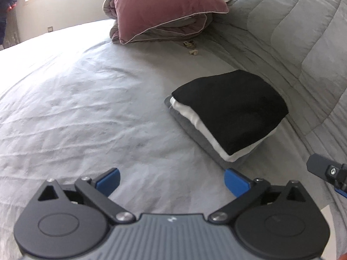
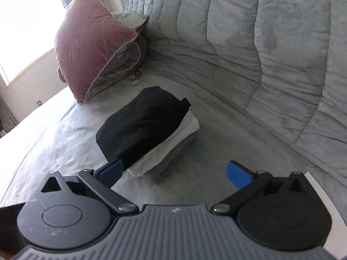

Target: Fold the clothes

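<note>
A stack of folded clothes lies on the grey bed sheet [image 1: 76,112]: a black garment [image 1: 232,108] on top, a white one [image 1: 208,138] under it, a grey one [image 1: 188,125] at the bottom. In the right wrist view the same black garment [image 2: 143,123] tops the white [image 2: 164,151] and grey [image 2: 171,164] layers. My left gripper [image 1: 172,181] is open above the sheet, just short of the stack's near corner, with nothing between its blue pads. My right gripper [image 2: 175,172] is open too, its left pad in front of the stack's near edge, gripping nothing.
A pink pillow [image 1: 164,6] rests on a folded grey quilt at the back of the bed. A quilted grey blanket [image 2: 271,43] rises along the right. Small tan bits [image 1: 192,47] lie near the pillow. Part of the other gripper [image 1: 327,171] shows at the right edge.
</note>
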`<state>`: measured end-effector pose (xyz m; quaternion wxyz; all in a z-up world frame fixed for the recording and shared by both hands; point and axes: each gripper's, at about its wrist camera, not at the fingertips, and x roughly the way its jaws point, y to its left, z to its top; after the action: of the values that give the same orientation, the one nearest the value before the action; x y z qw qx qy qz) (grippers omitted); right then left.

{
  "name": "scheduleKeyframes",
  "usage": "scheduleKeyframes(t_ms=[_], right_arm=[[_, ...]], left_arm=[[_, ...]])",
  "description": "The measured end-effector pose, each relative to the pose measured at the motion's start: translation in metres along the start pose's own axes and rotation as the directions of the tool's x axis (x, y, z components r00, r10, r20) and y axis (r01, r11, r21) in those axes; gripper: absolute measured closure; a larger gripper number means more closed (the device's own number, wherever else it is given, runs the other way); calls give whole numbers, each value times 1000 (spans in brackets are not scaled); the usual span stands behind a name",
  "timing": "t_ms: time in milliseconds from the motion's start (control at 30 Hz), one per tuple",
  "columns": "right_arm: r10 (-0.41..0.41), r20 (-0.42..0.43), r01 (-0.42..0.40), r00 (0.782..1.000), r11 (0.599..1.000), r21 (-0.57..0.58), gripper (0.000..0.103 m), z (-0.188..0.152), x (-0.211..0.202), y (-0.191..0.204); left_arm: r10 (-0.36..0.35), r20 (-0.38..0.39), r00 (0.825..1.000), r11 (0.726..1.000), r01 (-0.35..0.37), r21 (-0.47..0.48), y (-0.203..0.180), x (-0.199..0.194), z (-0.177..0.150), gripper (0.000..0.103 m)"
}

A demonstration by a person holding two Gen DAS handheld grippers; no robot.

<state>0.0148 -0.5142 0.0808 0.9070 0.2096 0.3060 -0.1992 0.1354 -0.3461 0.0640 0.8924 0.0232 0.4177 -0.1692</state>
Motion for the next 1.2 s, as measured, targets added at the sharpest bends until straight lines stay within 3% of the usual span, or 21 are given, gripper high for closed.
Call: scheduleKeyframes(t_ms=[200,400,533,900,1200], right_arm=[[-24,-24,22,999,996,-83,0,-7,4,2],[3,-14,-4,1000,997,-76,0,-5,4,4],[-31,-9,30,999,994,-108,0,-6,5,10],[-34,-11,32,999,994,-101,0,-6,5,8],[-48,-4,47,999,995,-87,0,-6,2,-1]], left_arm=[[14,25,1000,1000,-15,15,-3,0,-2,1],[16,56,998,999,-17,33,-11,-4,0,1],[23,69,997,998,-26,54,-14,-8,-1,1],[11,82,997,999,-14,33,-10,-19,-5,1],[19,117,993,996,-28,80,-22,-32,0,1]])
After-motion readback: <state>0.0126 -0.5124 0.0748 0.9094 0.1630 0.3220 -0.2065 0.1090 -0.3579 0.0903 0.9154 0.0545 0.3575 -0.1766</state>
